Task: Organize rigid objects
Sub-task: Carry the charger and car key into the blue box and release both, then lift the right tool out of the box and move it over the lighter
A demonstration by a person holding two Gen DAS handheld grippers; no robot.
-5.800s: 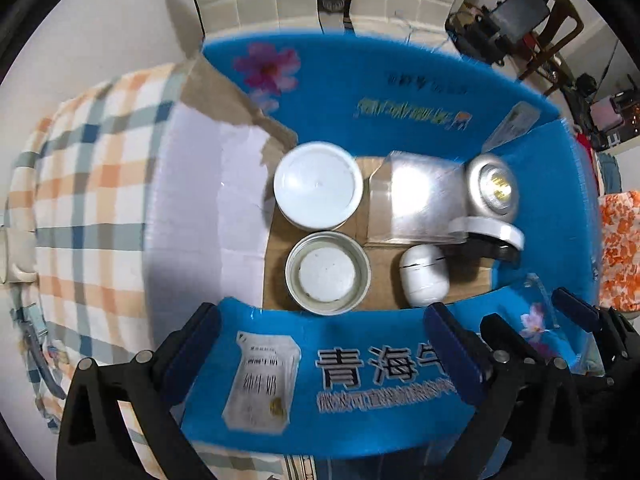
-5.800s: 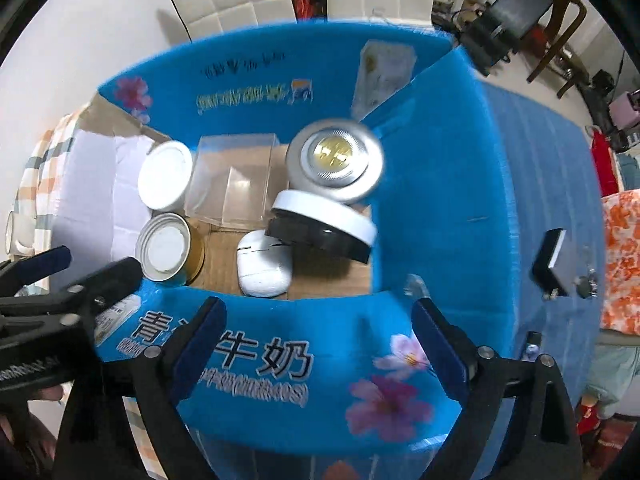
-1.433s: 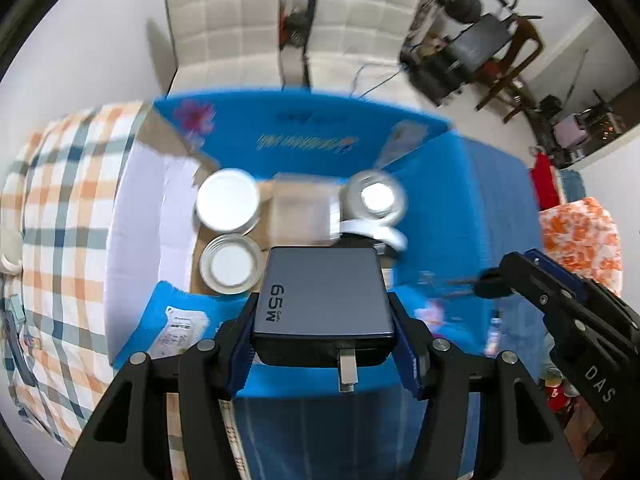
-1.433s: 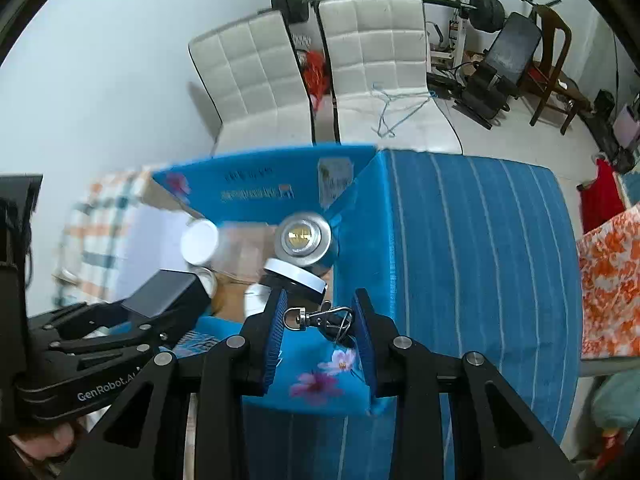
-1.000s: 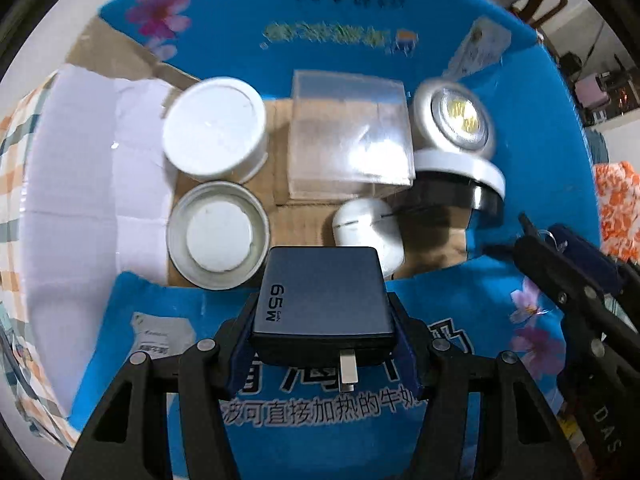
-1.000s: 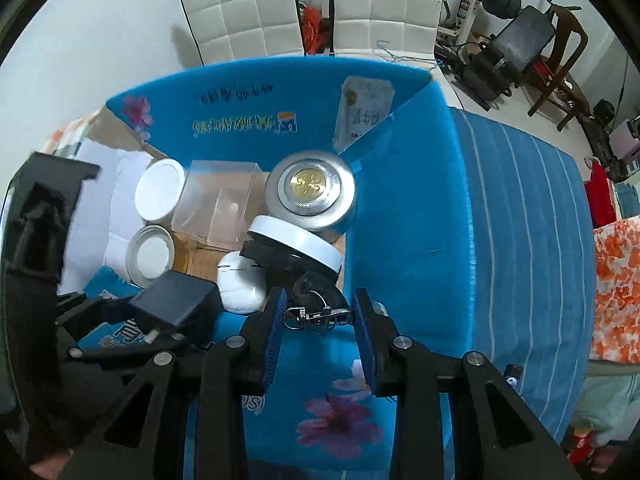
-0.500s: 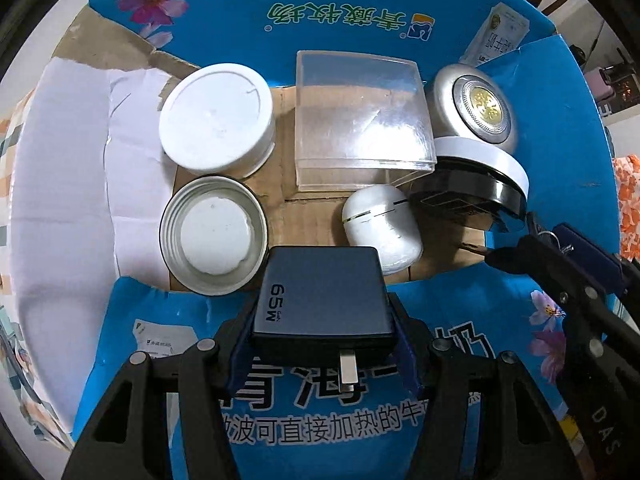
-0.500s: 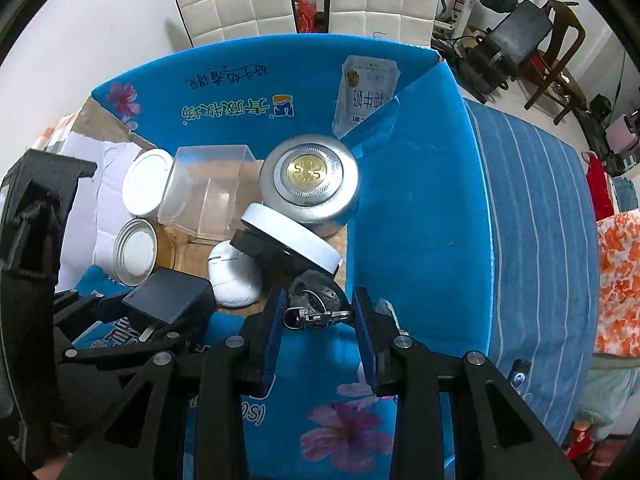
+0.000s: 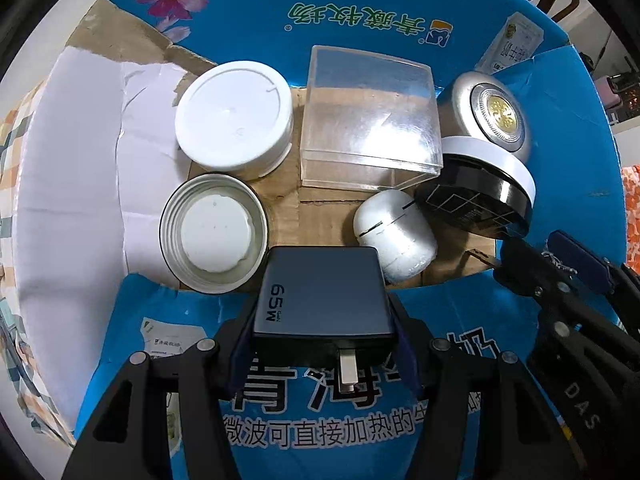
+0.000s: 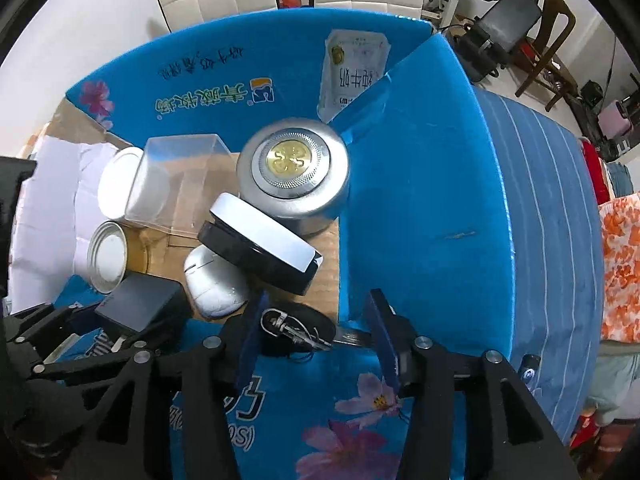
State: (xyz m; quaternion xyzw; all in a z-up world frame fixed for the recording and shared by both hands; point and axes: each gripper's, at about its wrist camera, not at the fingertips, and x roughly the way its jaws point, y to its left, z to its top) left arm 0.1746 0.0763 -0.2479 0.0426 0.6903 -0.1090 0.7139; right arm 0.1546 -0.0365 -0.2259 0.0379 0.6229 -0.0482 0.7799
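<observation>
- Dark grey and marked 65W, the charger [image 9: 322, 294] is clamped in the left tool [image 9: 322, 344], prongs toward the camera, over the near wall of the box [image 10: 420, 220].
- The right tool [image 10: 316, 336] has its jaws spread apart; the keys [image 10: 298, 330] lie between them at the near wall, gripped by neither pad as far as I can tell.
- Step in hand, I judge: dropping both items into the box. Next, the left tool must go forward past the wall and let go over bare cardboard between the tin [image 9: 214, 232] and the earbud case [image 9: 394, 234].
- Already inside: a white jar [image 9: 234, 120] at the far left, a clear case [image 9: 370, 120], a silver puck [image 9: 490, 114] in the far right corner, and a black-and-white disc [image 9: 480, 196] leaning against it.
</observation>
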